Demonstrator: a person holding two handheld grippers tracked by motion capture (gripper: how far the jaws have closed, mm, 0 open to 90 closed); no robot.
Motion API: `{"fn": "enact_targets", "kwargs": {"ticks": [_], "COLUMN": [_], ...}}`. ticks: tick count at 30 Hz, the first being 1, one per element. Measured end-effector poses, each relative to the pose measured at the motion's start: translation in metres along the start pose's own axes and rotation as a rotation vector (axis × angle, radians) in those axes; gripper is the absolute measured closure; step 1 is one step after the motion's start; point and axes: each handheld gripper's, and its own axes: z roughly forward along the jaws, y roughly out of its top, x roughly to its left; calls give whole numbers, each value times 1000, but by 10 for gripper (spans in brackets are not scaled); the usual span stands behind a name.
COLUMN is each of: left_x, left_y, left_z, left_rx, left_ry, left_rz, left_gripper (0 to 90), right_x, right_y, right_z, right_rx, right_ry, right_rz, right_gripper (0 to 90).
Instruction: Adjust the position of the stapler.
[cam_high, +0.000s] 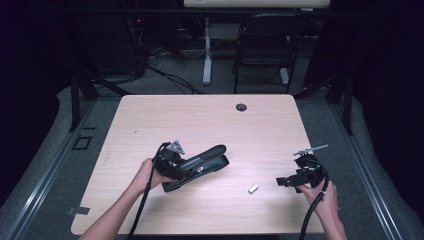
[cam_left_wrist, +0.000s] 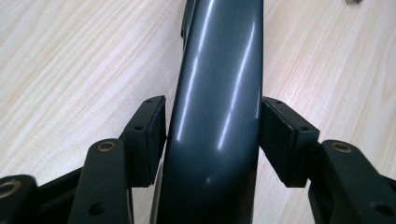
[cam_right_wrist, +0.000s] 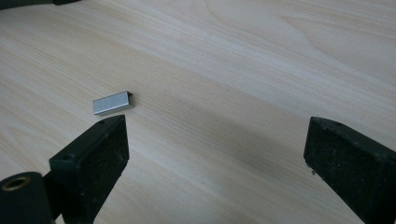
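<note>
A dark grey stapler (cam_high: 202, 161) lies slantwise at the middle of the light wooden table (cam_high: 200, 115), its top arm raised. My left gripper (cam_high: 189, 168) is shut on that glossy arm (cam_left_wrist: 219, 70); in the left gripper view both pads (cam_left_wrist: 152, 135) press on its sides. A small silver strip of staples (cam_high: 253, 188) lies on the table to the right of the stapler. My right gripper (cam_high: 283, 181) hovers open just right of the strip, pointing at it. In the right gripper view the strip (cam_right_wrist: 112, 102) sits just beyond the left jaw, with nothing between the jaws (cam_right_wrist: 217, 140).
A round cable hole (cam_high: 241, 107) sits near the table's far edge. A black chair (cam_high: 265, 40) and a white desk leg (cam_high: 207, 50) stand on the floor beyond the table. Black cables trail from both grippers toward the near edge.
</note>
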Motion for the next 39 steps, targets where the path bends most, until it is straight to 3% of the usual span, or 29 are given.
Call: {"fn": "enact_targets", "kwargs": {"ticks": [2, 5, 10, 15, 24, 35, 39], "left_x": [-2, -3, -4, -2, 1, 1, 3], "left_y": [2, 2, 2, 0, 4, 9, 10], "left_z": [0, 0, -1, -1, 1, 3, 4], "left_rx": [6, 6, 16, 12, 28, 47, 41], "left_ry": [22, 27, 31, 7, -62, -112, -140], "left_rz": [2, 8, 71, 116, 240, 318, 337], "left_gripper": [487, 491, 512, 517, 518, 517, 517], "right_x": [0, 0, 0, 1, 2, 2, 1], "right_y": [0, 0, -1, 0, 0, -1, 0], "right_z": [0, 0, -1, -1, -1, 0, 1], "right_rx": [-2, -2, 3, 4, -3, -8, 6], "right_ry": [-1, -1, -2, -5, -9, -7, -6], "right_rz": [-3, 0, -2, -3, 2, 17, -1], "right_gripper": [64, 66, 67, 67, 68, 68, 69]}}
